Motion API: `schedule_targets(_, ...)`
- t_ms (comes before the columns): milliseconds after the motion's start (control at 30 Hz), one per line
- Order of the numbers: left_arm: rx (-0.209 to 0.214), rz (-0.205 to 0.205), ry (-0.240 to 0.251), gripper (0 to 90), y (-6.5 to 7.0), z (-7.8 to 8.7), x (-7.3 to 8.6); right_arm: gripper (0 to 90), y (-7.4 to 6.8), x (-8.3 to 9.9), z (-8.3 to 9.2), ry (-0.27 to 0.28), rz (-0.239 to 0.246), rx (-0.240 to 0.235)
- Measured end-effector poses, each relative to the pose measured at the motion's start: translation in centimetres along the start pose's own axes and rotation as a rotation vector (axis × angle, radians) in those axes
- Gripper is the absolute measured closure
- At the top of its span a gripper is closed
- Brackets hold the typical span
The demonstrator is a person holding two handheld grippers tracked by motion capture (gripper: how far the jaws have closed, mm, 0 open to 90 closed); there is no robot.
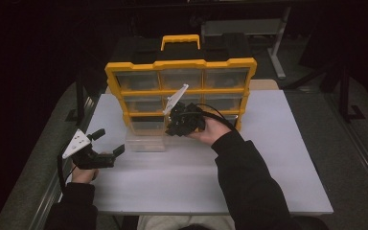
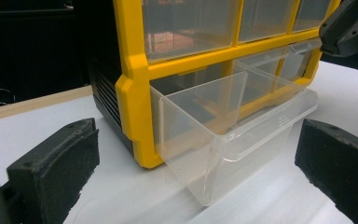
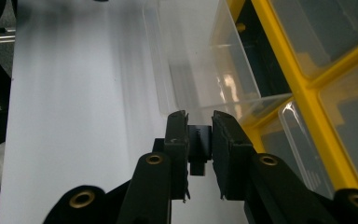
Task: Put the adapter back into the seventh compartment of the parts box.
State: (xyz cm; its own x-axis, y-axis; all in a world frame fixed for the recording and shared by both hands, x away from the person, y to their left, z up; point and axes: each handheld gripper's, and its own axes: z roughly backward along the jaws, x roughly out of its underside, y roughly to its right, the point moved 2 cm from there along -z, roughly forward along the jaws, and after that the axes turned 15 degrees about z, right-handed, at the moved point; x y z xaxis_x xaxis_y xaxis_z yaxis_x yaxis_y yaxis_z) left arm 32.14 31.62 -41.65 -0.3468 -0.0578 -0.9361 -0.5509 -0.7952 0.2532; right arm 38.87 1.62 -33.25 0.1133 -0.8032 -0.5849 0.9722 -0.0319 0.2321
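A yellow organizer (image 1: 179, 67) with clear drawers stands upright at the back of the white table (image 1: 211, 177). Its bottom-left clear drawer (image 1: 145, 139) is pulled out and looks empty. My right gripper (image 1: 175, 127) hovers just right of that drawer, in front of the organizer's middle column. In the right gripper view my right gripper (image 3: 199, 126) is shut on a small black part (image 3: 199, 144), with the drawer (image 3: 200, 60) just beyond its tips. My left gripper (image 1: 109, 142) rests low at the table's left, open and empty, and faces the drawer (image 2: 223, 135).
The organizer's yellow frame (image 3: 303, 88) and shut drawers rise close on the right of the right gripper view. A yellow carry handle (image 1: 180, 40) tops the organizer. The table's left edge (image 1: 84, 143) lies beside my left hand. Dark floor and desk legs lie beyond.
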Motion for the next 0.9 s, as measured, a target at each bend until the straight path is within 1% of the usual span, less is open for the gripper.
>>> schedule_targets(333,0.000,-0.002,0.000,0.0,0.0,0.0,0.0,75.0,0.5,-1.4,-0.3,-0.003,0.023,-0.002)
schedule_targets(567,0.002,0.002,0.006,0.0,0.0,0.1,0.0,75.1,1.0,-2.2,-0.6,-0.001,0.029,-0.003)
schedule_targets(700,0.001,0.005,0.007,0.0,0.0,0.1,0.0,75.0,1.2,-2.8,-1.1,0.003,0.035,-0.010)
schedule_targets(900,0.002,0.006,0.008,0.0,-0.1,0.1,-0.1,75.1,1.5,-3.5,-2.5,0.003,0.046,-0.027)
